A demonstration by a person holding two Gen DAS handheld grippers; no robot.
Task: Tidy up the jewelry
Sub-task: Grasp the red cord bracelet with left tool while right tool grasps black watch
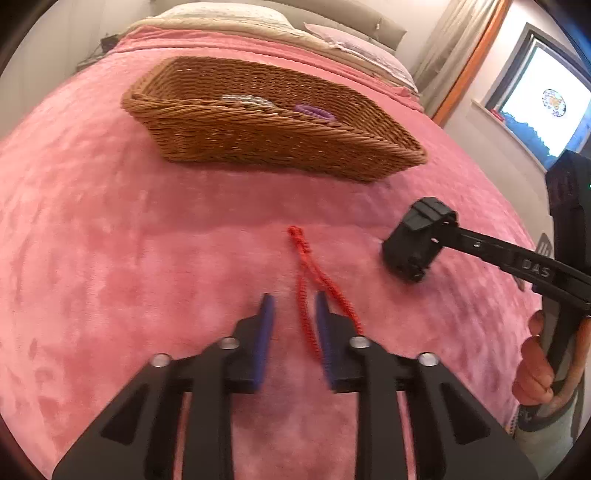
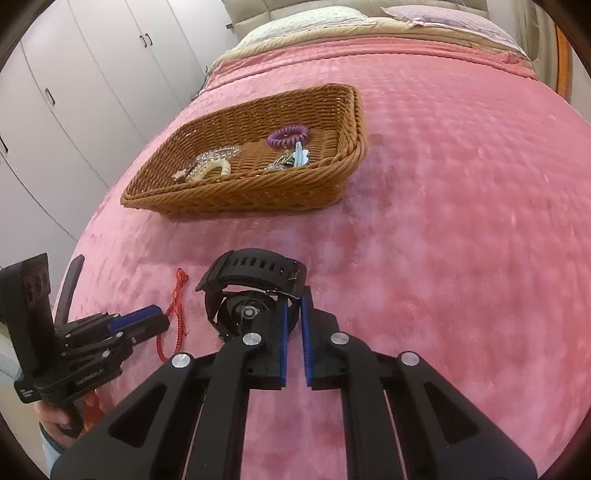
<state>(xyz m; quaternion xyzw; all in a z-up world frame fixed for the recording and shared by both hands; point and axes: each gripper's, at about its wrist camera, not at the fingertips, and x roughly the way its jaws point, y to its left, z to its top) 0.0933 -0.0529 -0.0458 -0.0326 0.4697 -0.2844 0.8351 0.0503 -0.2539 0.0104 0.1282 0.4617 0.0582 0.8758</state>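
A red cord bracelet (image 1: 306, 280) lies on the pink blanket, one strand running between the blue pads of my left gripper (image 1: 293, 301), which is open just above it. The cord also shows in the right wrist view (image 2: 177, 310) beside the left gripper (image 2: 147, 321). My right gripper (image 2: 293, 295) is shut on the strap of a black wristwatch (image 2: 255, 284); in the left wrist view the watch (image 1: 417, 240) sits at the right gripper's tip, on or just above the blanket. A brown wicker basket (image 2: 236, 195) holds a purple coil bracelet (image 2: 288, 136), clear bead bracelets (image 2: 210, 162) and keys.
The pink blanket (image 2: 461, 221) covers the whole bed. The basket (image 1: 258, 144) stands beyond the cord. Pillows (image 2: 306, 18) lie at the head. White wardrobes (image 2: 74, 74) stand to the left and a window (image 1: 539, 107) to the right.
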